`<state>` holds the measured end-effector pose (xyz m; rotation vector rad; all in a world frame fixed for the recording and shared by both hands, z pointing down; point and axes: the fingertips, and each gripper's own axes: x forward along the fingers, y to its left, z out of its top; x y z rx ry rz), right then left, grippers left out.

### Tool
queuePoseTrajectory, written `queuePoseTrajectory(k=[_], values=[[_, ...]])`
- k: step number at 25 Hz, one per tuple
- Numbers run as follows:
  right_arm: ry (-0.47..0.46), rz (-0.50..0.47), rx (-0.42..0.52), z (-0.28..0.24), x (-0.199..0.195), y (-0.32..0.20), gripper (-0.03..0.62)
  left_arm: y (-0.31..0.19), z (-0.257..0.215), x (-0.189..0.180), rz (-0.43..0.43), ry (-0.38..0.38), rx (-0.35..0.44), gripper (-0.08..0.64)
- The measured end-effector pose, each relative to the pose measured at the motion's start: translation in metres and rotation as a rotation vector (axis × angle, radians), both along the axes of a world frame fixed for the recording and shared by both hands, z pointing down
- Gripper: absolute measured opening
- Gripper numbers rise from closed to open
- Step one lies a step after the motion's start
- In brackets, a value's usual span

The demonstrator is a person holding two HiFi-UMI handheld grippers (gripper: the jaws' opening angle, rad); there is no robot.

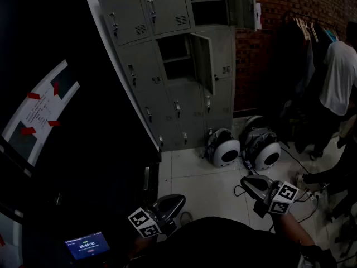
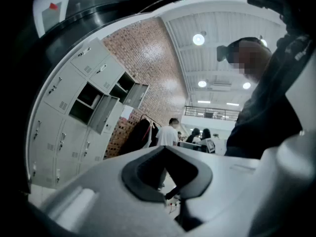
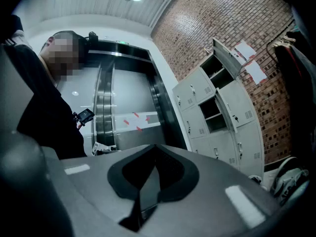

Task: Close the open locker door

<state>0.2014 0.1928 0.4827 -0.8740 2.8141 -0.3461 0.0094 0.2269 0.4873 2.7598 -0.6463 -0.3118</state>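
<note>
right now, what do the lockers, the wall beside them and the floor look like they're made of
The lockers, open door included: likely painted sheet steel, matte grey, judging by the louvred vents and thin flat panels. The wall: bare red brick, mortar lines visible. The floor: pale tiles, probably ceramic, slightly glossy, with joint lines.

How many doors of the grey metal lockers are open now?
2. One grey metal locker door hangs open in the second row, centre column; a second open door is in the row above, right column. More may hide above the frame.
</note>
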Motion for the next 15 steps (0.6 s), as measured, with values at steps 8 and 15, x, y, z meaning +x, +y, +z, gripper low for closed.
queuePoseTrajectory(k=[8, 15], values=[[0.029, 0.089, 0.054, -0.035, -0.095, -0.142, 0.008, -0.141, -0.007, -0.101, 0.058, 0.011, 0.049, 0.003], [0.055, 0.150, 0.092, -0.071, -0.127, -0.280, 0.008, -0.265, -0.025, -0.156, 0.050, 0.041, 0.061, 0.003]])
